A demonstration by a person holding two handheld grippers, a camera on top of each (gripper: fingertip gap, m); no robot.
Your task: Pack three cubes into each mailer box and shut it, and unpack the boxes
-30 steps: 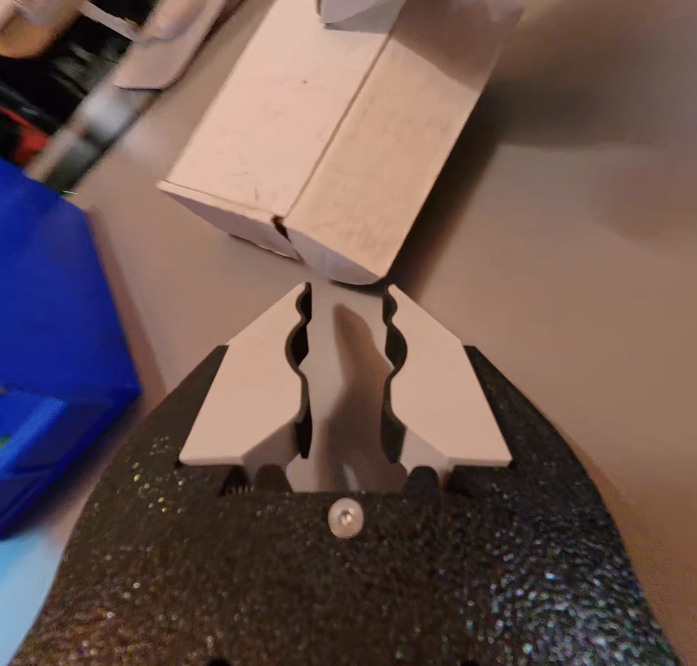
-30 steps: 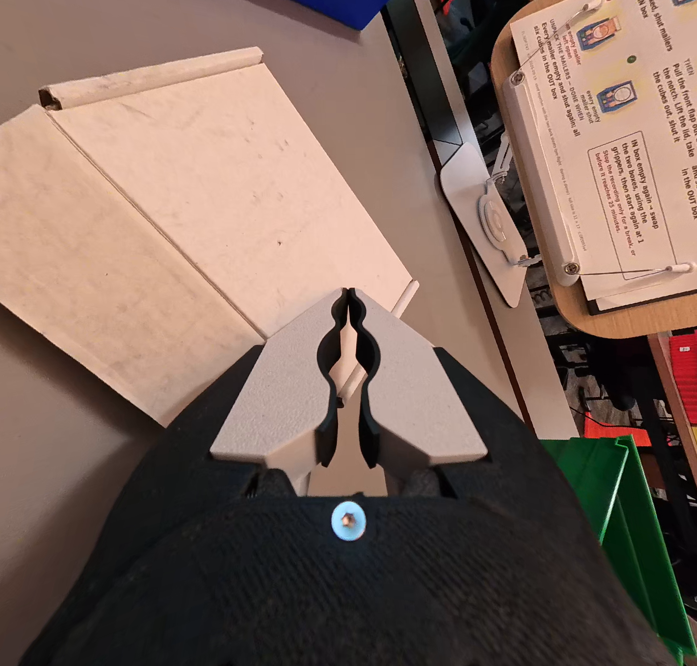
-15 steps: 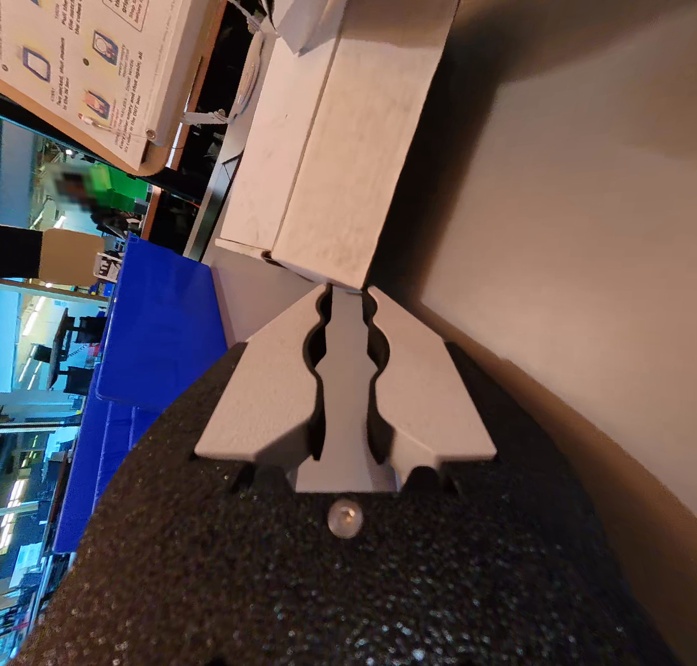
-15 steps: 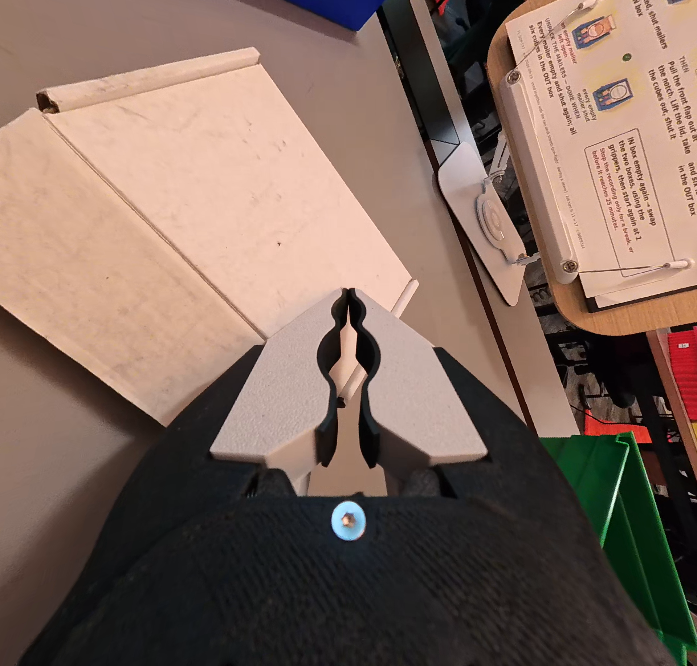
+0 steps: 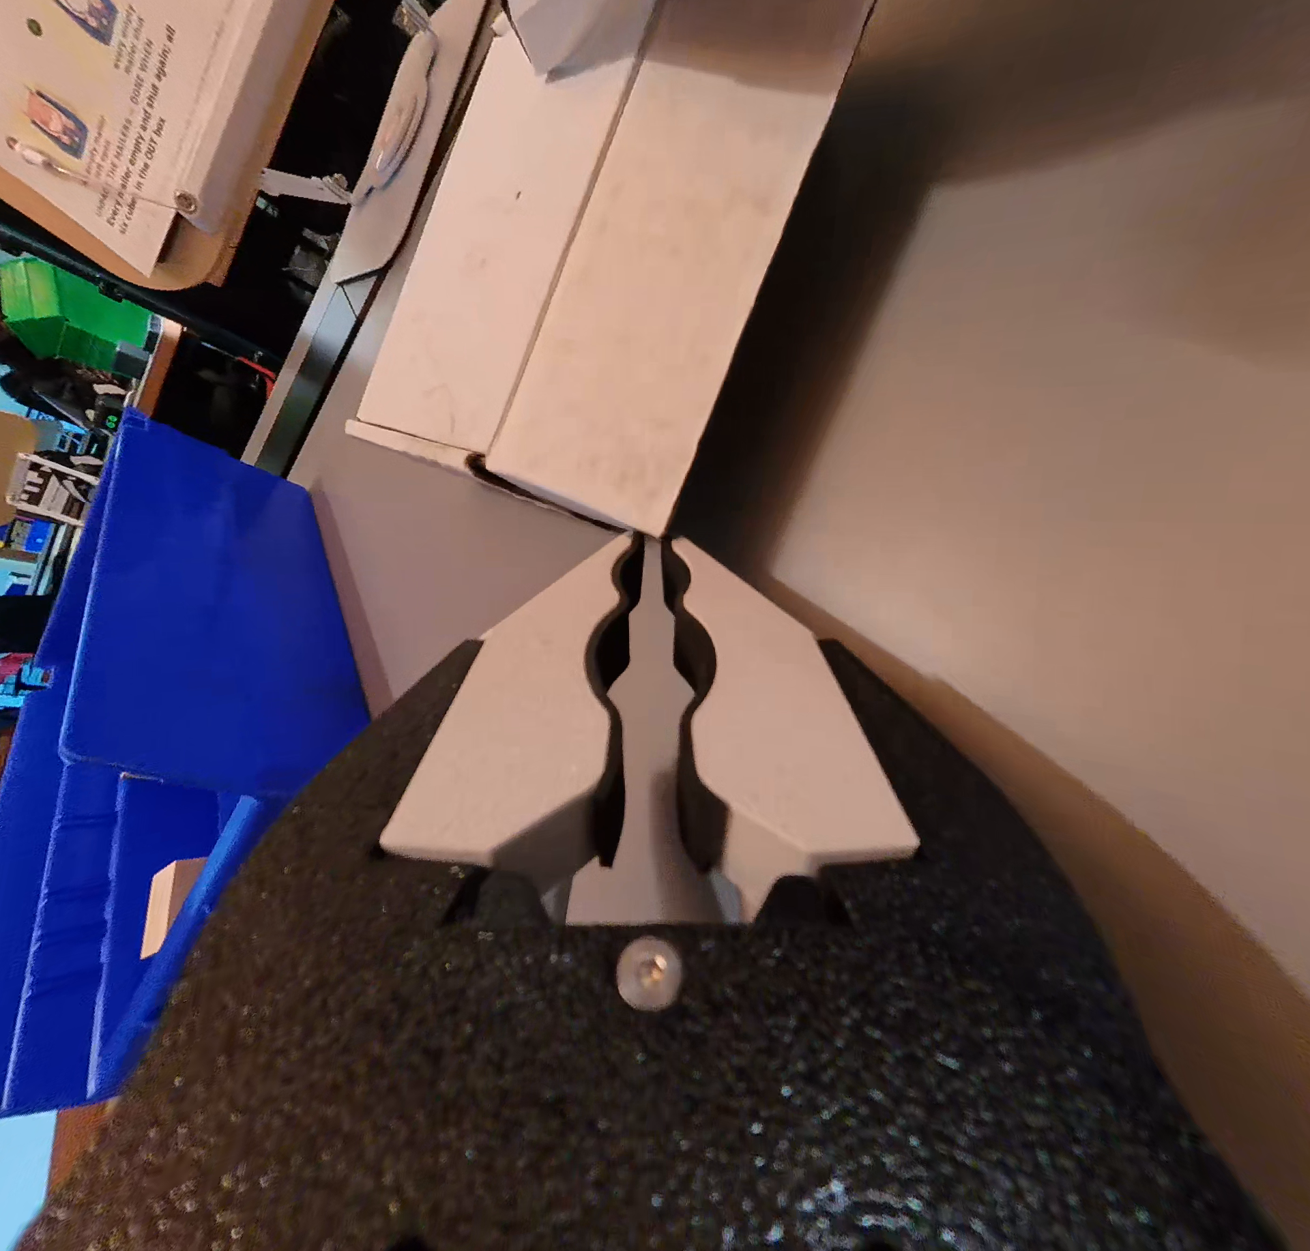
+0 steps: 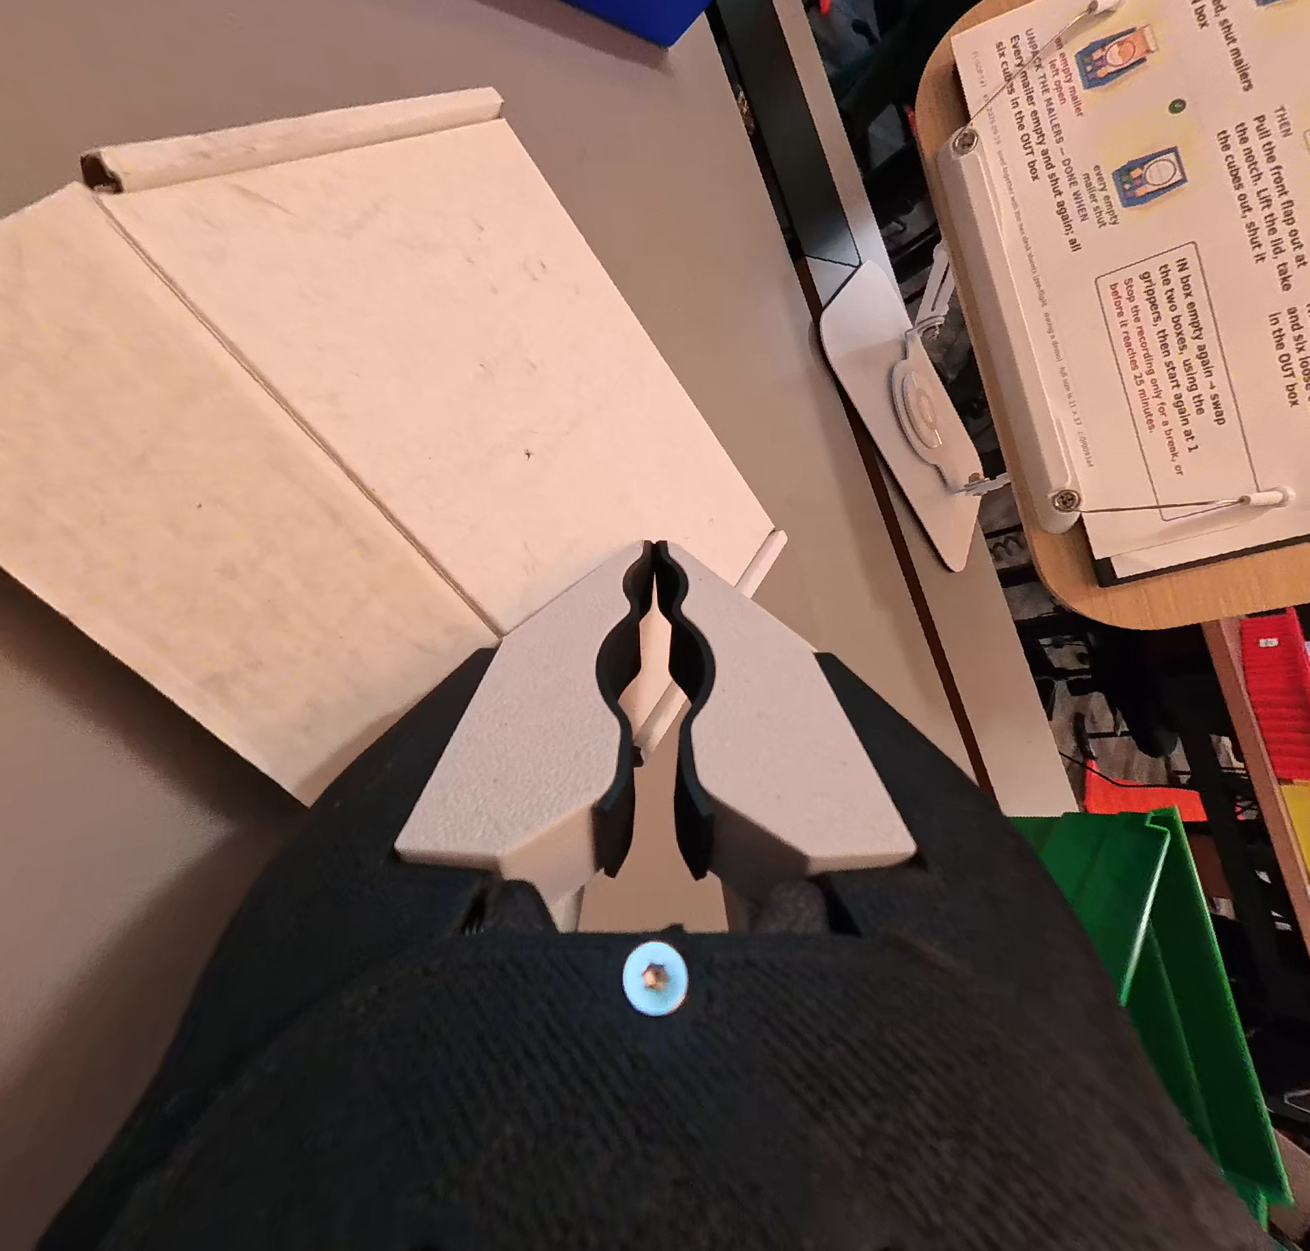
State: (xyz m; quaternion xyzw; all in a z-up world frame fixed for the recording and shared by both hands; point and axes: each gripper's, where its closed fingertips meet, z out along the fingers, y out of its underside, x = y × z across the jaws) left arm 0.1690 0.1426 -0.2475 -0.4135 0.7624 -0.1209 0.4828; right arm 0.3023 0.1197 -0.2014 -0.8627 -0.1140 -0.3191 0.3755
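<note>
Mailer box (image 5: 602, 281) at left gripper (image 5: 646, 544) tips

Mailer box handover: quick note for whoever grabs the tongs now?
Left tongs: nearly shut at the near corner of the mailer box; whether they grip it I cannot tell.
Right tongs: shut on the thin side flap at the opposite end.
Box is closed, on the table between blue bin and green bin.
No cubes in view; contents unknown.
Left: check contents, then pack or unpack.
</note>
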